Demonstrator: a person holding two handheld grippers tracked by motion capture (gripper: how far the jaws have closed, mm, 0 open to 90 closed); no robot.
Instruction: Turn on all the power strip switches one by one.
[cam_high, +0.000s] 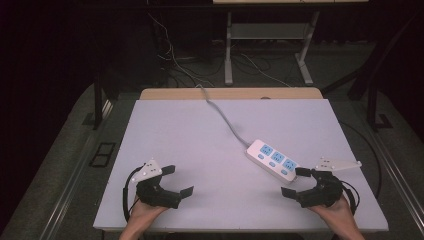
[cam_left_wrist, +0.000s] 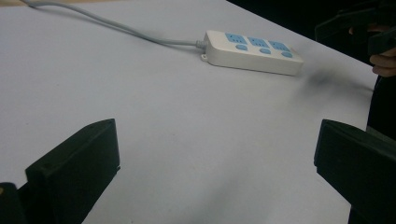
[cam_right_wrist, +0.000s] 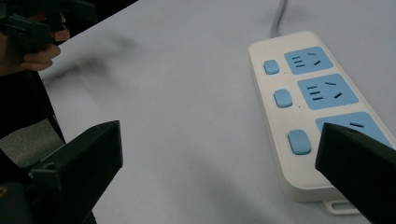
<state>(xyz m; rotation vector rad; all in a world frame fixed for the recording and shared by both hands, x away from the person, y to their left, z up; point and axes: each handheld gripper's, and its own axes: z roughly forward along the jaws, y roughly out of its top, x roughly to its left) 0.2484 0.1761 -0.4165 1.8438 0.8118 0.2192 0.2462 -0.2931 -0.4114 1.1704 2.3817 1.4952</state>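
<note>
Grey-white table (cam_high: 200, 150) carries a power strip (cam_high: 272, 160), dark room around.

The worktop (cam_high: 190, 150) has a smooth, matt pale surface; a wood-toned edge shows along its far side. The power strip (cam_high: 272, 159) is smooth white plastic with a slight sheen, fitted with matt blue socket faces and buttons. Its cable (cam_high: 222, 114) looks like smooth grey plastic. Both tools, left tool (cam_high: 179, 181) and right tool (cam_high: 295, 181), have matt black plastic jaws.
</note>
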